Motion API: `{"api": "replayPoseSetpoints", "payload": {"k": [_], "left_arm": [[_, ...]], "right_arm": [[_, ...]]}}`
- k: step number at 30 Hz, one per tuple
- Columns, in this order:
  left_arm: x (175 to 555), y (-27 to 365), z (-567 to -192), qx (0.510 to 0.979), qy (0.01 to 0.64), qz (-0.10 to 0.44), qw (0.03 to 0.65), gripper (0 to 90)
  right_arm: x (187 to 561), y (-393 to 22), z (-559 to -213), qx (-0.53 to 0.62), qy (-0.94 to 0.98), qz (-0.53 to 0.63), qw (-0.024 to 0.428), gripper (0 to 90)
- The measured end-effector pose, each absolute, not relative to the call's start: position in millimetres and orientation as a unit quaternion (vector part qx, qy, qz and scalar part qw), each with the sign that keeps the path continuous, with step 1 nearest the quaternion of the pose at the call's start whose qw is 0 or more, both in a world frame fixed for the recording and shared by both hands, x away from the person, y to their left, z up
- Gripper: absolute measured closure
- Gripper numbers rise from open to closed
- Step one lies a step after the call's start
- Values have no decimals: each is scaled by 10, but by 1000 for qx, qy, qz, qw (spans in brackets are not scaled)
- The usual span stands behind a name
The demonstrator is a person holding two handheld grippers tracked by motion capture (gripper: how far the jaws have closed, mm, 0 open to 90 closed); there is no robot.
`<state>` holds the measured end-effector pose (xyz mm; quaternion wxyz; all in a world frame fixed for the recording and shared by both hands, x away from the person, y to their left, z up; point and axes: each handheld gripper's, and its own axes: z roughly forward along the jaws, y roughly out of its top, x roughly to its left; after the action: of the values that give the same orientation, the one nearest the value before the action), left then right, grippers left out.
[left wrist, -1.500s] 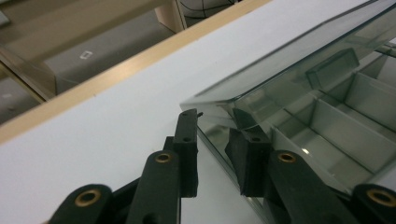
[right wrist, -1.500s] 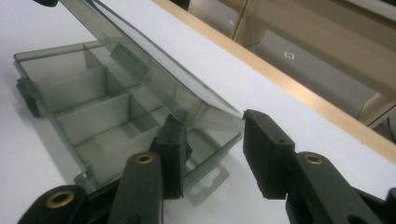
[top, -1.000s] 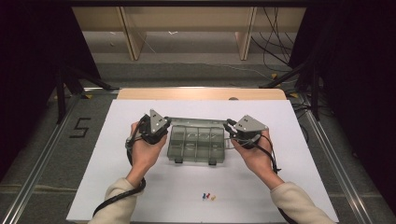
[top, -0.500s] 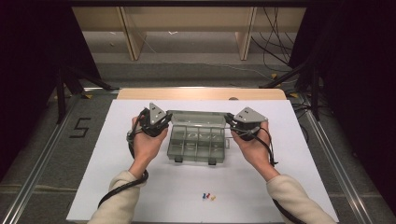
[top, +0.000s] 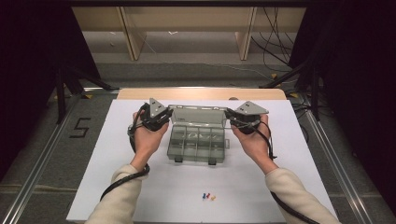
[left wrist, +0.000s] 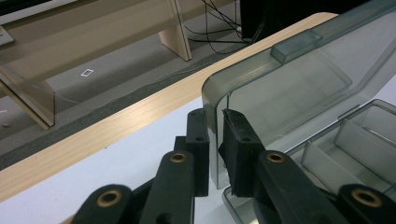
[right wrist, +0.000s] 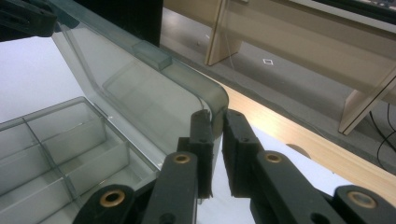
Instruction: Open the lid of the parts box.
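A clear grey plastic organizer box with several compartments lies on the white sheet, its lid raised nearly upright. My left gripper is shut on the lid's left corner; my right gripper is shut on the lid's right corner. In the left gripper view the left gripper pinches the lid's edge between both jaws. The right gripper does the same in the right gripper view. Empty compartments show under the lid.
Three small push pins, blue, red and yellow, lie on the white sheet near the front. The wooden table edge runs behind the box. Beyond it stand wooden shelf legs and floor cables.
Both grippers have moved away from me and upward with the lid, swinging it from nearly shut to nearly upright. The box base has stayed in place.
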<state>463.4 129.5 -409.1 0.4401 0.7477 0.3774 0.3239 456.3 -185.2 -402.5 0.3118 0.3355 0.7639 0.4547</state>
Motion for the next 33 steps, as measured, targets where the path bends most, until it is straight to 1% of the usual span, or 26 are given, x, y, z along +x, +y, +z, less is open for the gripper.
{"api": "replayPoseSetpoints", "payload": {"k": [9,14,15,16,18,25,26,28,30,33], "left_arm": [[4676,1288,-4088,745,388,314,442,808],[4715,1284,-4072,749,386,322,432,809],[4733,1286,-4069,753,377,323,431,810],[4727,1274,-4067,750,387,323,429,810],[4755,1279,-4062,754,378,323,430,812],[4801,1279,-4073,749,392,311,435,816],[4806,1285,-4069,749,393,315,430,820],[4831,1287,-4091,745,400,305,437,834],[4835,1291,-4088,745,400,310,434,835],[4867,1282,-4090,745,401,311,433,834]], "right_arm": [[4627,-1854,-4017,346,760,457,306,833],[4675,-1846,-4014,354,756,459,303,833],[4683,-1851,-4010,356,758,457,300,832],[4696,-1844,-4019,357,754,461,304,832],[4711,-1840,-4016,361,753,459,303,831],[4752,-1838,-4021,368,750,460,300,831],[4766,-1837,-4028,370,747,464,300,831],[4770,-1842,-4025,370,749,462,298,831],[4782,-1835,-4032,373,745,463,303,831],[4796,-1831,-4029,380,745,463,294,831]]}}
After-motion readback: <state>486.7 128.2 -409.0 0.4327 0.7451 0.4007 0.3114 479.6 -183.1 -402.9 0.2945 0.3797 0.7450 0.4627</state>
